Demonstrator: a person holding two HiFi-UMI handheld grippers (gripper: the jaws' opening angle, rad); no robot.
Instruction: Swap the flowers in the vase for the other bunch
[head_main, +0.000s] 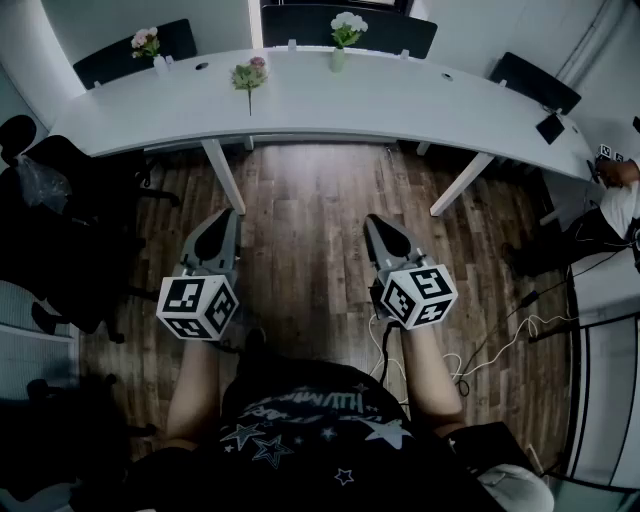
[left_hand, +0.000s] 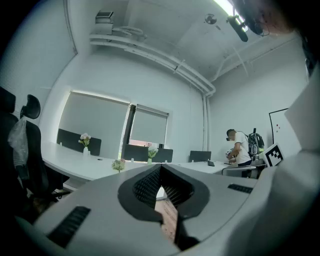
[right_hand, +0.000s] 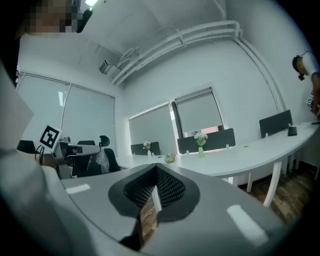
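No step is yet begun: the left gripper (head_main: 226, 216) and right gripper (head_main: 380, 222) are held level over the wooden floor (head_main: 310, 225) at mid-frame, well short of the white counter (head_main: 420, 95), with ribbed dark fingers (right_hand: 170, 189) pressed together on nothing. An approach is called for toward the slim pale vase (head_main: 338, 60) of white flowers (head_main: 348, 24) at top centre, whose stems must be pinched and lifted out. The other bunch (head_main: 250, 74), pinkish blooms on a thin stem, is seen lying flat on the counter to its left.

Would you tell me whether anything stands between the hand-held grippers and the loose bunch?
Nothing visible: only floor lies between the left hand-held gripper, the right hand-held gripper and the table bearing the loose bunch.
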